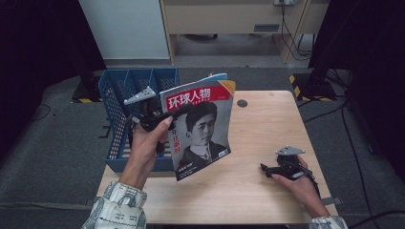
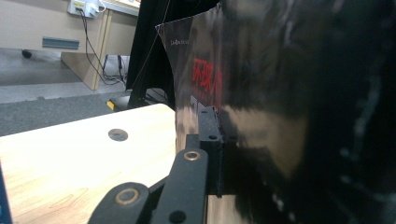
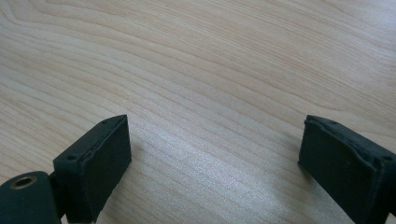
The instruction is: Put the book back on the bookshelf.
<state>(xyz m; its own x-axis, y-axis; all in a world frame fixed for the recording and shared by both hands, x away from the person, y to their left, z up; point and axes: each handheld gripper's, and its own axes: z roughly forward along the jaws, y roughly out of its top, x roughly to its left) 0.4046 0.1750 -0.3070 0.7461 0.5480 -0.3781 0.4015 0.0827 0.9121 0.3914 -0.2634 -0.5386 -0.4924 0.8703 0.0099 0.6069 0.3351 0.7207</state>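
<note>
Here, we read the scene line by line.

Magazine: we see a glossy magazine with a red title band and a black-and-white portrait cover [image 1: 203, 126] held up in the air over the left half of the table, just beside the blue basket.
Long axis: we judge it near upright, tilted a little, with the title band at the top and the lower edge hanging close above the wood.
Facing: the cover looks toward the person's side of the table; the spine edge is on the left, at the gripper.
Left gripper: the black two-jaw left gripper [image 1: 165, 117] is clamped on the magazine's left edge; in the left gripper view we see one jaw pressed flat against the shiny cover [image 2: 261, 121].
Left hand: the person's left hand [image 1: 145, 150] grasps this gripper from below, a patterned sleeve at the wrist.
Right gripper: the black two-jaw right gripper [image 1: 267, 168] lies low at the table's right side, well apart from the magazine; in the right gripper view [image 3: 212, 163] we see its jaws standing wide apart with bare wood between them.
Surface: a light wooden table with visible grain [image 1: 267, 119] and a small round dark disc [image 1: 242, 103] near its far edge.
Basket: a blue plastic mesh file basket with upright dividers [image 1: 119, 90] stands at the table's left edge.
Room: we note a grey carpet floor [image 1: 57, 143], a pale wooden desk [image 1: 229, 19] at the back, and black cables [image 1: 291, 33] hanging beside it.
</note>
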